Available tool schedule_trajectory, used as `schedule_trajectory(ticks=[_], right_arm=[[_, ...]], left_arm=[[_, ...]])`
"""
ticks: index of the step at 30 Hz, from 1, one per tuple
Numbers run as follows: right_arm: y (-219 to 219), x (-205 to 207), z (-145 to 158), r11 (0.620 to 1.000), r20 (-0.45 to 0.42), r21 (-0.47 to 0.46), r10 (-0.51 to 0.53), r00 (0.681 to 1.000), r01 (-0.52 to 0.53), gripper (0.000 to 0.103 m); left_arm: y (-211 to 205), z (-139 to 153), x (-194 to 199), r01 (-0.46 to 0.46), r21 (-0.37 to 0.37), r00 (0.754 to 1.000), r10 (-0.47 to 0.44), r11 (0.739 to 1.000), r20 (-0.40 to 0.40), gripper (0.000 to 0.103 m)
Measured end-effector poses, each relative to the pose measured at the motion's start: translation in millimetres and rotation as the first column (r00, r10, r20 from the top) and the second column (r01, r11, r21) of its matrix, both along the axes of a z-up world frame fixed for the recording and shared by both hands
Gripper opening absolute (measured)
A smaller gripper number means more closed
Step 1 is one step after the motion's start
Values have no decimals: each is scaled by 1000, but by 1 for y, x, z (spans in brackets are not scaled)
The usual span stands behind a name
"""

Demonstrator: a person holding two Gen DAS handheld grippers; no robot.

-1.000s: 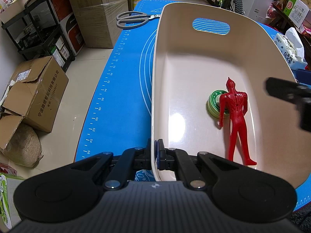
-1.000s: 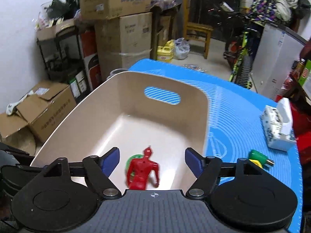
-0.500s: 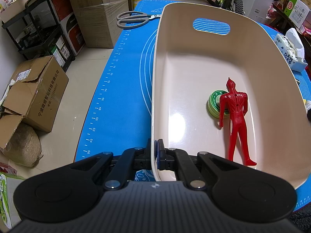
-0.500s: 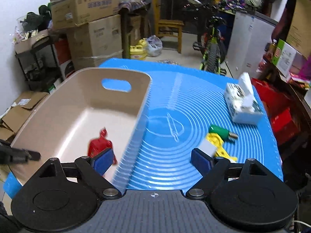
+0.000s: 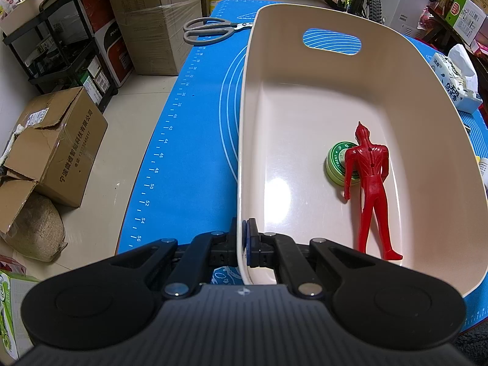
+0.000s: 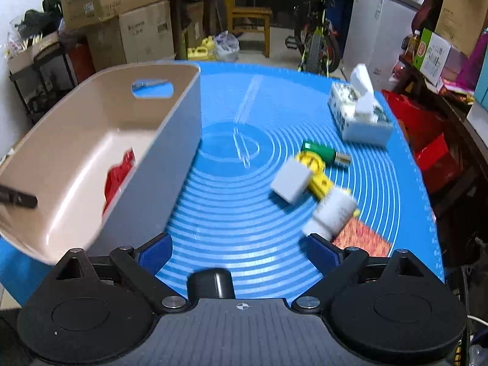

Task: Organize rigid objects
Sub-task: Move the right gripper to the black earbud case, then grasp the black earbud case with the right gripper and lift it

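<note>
"ointment" is read on the green tin (image 5: pixel 337 164) beneath the red figure (image 5: pixel 369 189), both lying in the beige bin (image 5: pixel 305 91) ahead and right of the left gripper (image 5: pixel 247 244), which is pinched on the bin's near rim. the right gripper (image 6: pixel 241 251), its jaws just spread wider, is held empty, with a white bottle (image 6: pixel 332 213) just beyond its right finger.

I saw the beige bin (image 5: pixel 305 97) holding a red figure (image 5: pixel 370 183) lying face down, its arm over a green round tin (image 5: pixel 335 161). Outside it, on the blue mat, lay a grey block (image 6: pixel 289 181), yellow piece (image 6: pixel 318 172), green plug (image 6: pixel 324 152) and white bottle (image 6: pixel 332 213), clustered together.
</note>
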State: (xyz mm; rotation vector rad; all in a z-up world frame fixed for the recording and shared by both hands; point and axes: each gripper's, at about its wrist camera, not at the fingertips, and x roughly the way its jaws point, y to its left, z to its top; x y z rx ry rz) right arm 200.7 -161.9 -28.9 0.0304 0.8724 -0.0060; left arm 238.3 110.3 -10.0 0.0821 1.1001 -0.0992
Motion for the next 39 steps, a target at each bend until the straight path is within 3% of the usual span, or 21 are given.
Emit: schedule_trajectory(ticks=[13, 24, 30, 35, 39], right_arm=[[5, 1, -53, 998, -132, 17, 58, 990, -56, 93], [16, 12, -64, 996, -108, 12, 94, 990, -93, 84], [17, 11, -63, 993, -85, 6, 118, 989, -118, 73], [20, 7, -61, 990, -65, 1, 138, 988, -138, 54], [21, 6, -59, 988, -60, 6, 153, 986, -152, 50]], left_arm=[[1, 1, -1, -3, 1, 1000, 3, 1000, -1, 5], [1, 1, 0, -11, 17, 1000, 10, 1000, 9, 5], [-1, 0, 0, -11, 18, 1000, 11, 1000, 9, 5], [-3, 0, 0, -12, 19, 1000, 11, 1000, 9, 5], [-3, 0, 0, -12, 18, 1000, 12, 1000, 9, 5]])
